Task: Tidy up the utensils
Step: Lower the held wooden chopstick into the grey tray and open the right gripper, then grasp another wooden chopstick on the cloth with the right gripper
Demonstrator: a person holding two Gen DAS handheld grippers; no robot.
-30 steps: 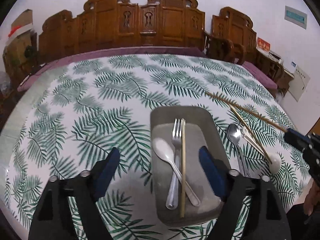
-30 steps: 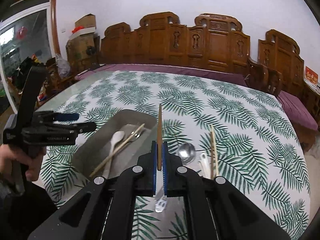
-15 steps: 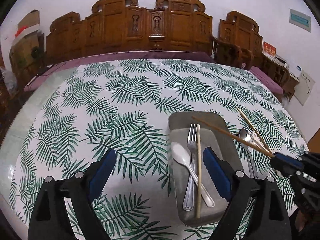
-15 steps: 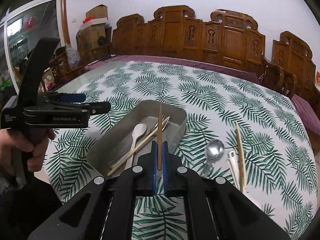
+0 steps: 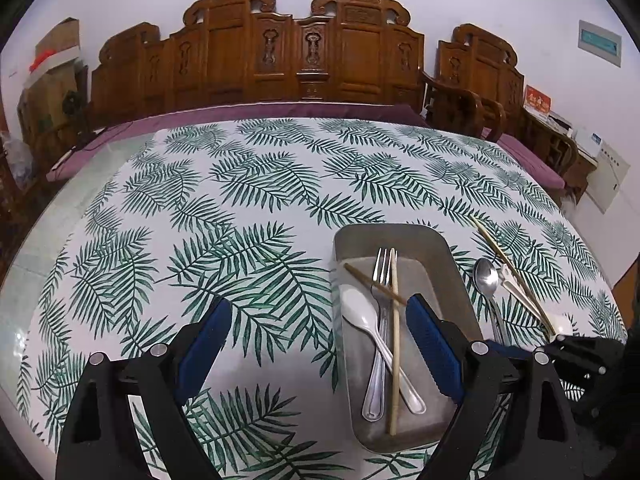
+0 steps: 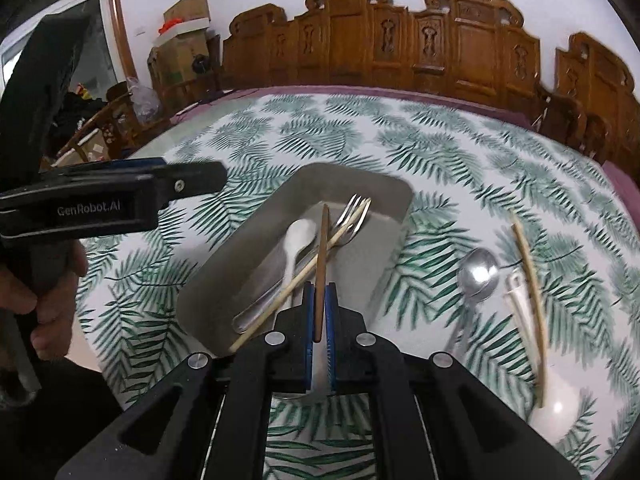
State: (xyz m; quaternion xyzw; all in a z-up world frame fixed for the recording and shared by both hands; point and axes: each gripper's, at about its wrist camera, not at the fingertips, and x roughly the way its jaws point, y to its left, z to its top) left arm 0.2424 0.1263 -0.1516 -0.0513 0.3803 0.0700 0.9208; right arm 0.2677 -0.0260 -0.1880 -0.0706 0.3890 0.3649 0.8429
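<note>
A grey metal tray (image 5: 384, 232) (image 6: 360, 178) holds a steel fork (image 5: 374, 380), a white spoon (image 5: 358, 312) and a pale chopstick (image 5: 394, 360). My right gripper (image 6: 319, 292) grips a dark brown chopstick (image 6: 322, 240) (image 5: 372, 282). The stick slants down over the tray, across the fork, and the jaws are opening around it. My left gripper (image 5: 316, 304) is open and holds nothing. It hovers over the tablecloth, with its right finger above the tray. In the right wrist view the left gripper (image 6: 120, 200) is seen from the side, held by a hand.
On the leaf-print cloth right of the tray lie a metal spoon (image 5: 486, 276) (image 6: 478, 272), a white spoon (image 6: 556, 404) and another chopstick (image 5: 508, 264) (image 6: 528, 292). Carved wooden benches (image 5: 300, 52) stand behind the table. Cardboard boxes (image 6: 180, 40) are stacked at the far left.
My right gripper has carried the dark chopstick left and down, from beside the tray to low over it. The stick's tip now reaches in among the fork and spoon. The left gripper has stayed open.
</note>
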